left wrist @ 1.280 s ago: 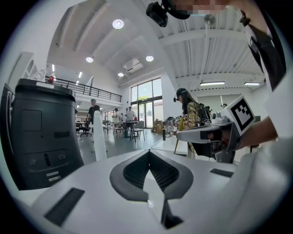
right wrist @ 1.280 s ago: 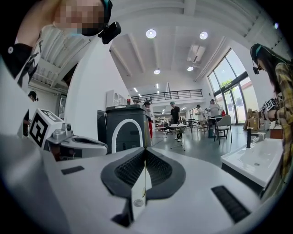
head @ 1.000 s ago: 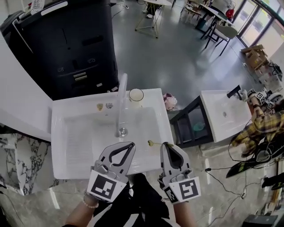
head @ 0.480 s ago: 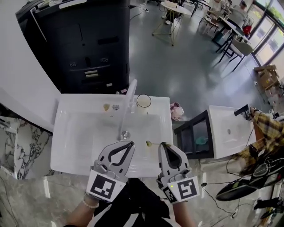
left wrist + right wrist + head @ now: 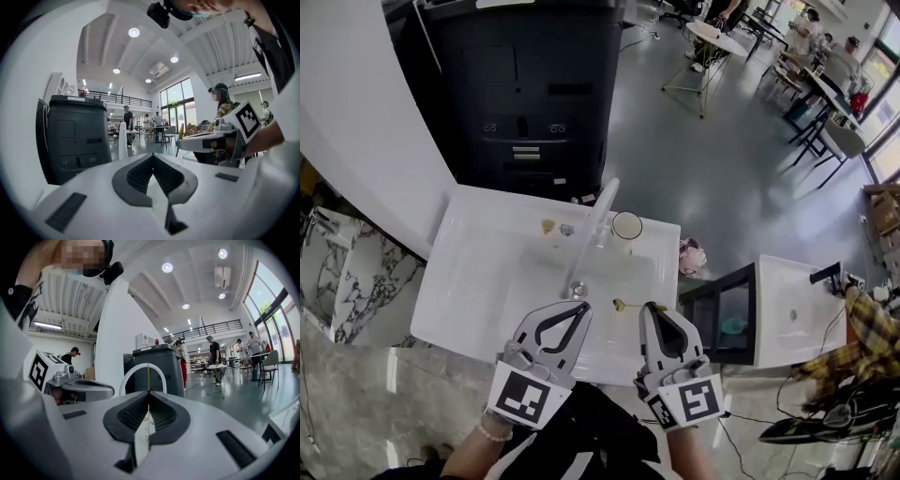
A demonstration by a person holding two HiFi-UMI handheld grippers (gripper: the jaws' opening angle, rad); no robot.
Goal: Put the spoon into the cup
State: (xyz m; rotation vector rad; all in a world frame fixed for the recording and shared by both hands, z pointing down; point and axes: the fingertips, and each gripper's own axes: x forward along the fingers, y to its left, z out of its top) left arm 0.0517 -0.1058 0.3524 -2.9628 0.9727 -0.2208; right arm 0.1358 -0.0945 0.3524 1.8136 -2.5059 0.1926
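Note:
A clear cup (image 5: 627,225) stands on the far rim of the white basin (image 5: 478,281), just right of the tall white tap (image 5: 592,230). My right gripper (image 5: 652,307) hovers over the basin's near right part, shut on the thin handle of a small golden spoon (image 5: 622,304) whose bowl points left. In the right gripper view the spoon handle (image 5: 148,377) rises from between the shut jaws. My left gripper (image 5: 566,310) hangs beside it to the left, shut with nothing in it. In the left gripper view the tap (image 5: 123,140) shows ahead and the right gripper (image 5: 220,140) to the right.
Two small objects (image 5: 556,227) lie on the far rim left of the tap, and a drain (image 5: 578,291) sits at its foot. A dark cabinet (image 5: 534,84) stands behind the basin. A second white table (image 5: 792,309) and a black stand (image 5: 722,314) are to the right.
Both grippers keep their pose and the spoon stays in the right one. The head view has swung, so the basin now sits lower and tilted in it.

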